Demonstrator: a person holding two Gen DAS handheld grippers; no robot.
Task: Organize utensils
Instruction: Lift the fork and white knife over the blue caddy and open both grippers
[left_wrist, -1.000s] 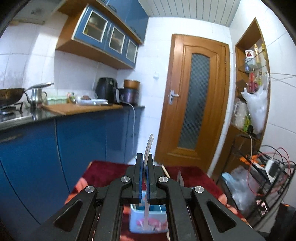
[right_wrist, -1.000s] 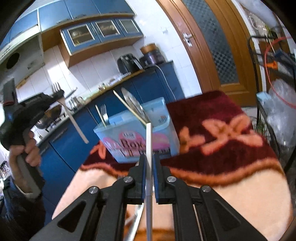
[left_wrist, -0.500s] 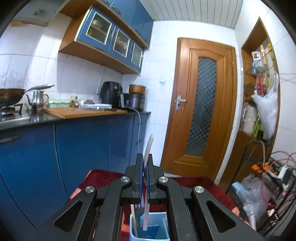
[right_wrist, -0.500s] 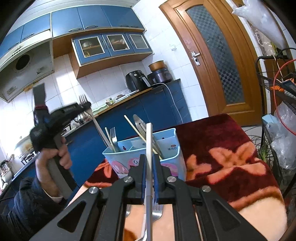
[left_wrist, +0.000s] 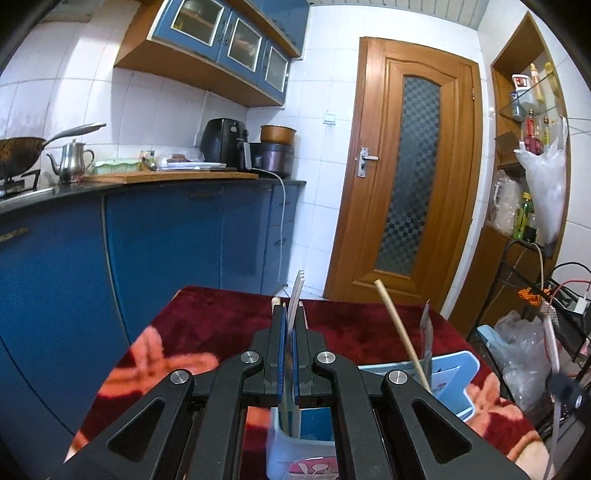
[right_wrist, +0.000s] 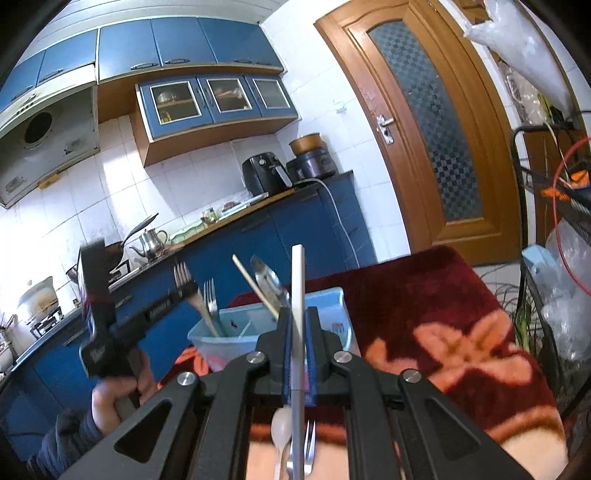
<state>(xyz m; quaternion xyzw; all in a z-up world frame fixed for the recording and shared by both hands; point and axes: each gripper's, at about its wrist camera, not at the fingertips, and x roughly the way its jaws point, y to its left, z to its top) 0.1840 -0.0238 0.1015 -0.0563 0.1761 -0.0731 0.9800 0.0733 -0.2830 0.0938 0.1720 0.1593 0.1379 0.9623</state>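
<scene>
Forks are clamped in both closed grippers; the left gripper (left_wrist: 288, 328) should be lowered straight so its pale-handled fork (right_wrist: 197, 300) drops into the light blue plastic caddy (right_wrist: 332, 300)

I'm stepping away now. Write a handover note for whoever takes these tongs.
Left tongs: shut on a fork, tines up, handle lowered into the blue caddy's left compartment.
Right tongs: shut on a white utensil handle, held in front of the caddy.
Done: another fork, a chopstick and a metal spoon stand in the caddy.
Left: release the fork, place the white one, then collect the spoon and fork lying on the blanket.
</scene>
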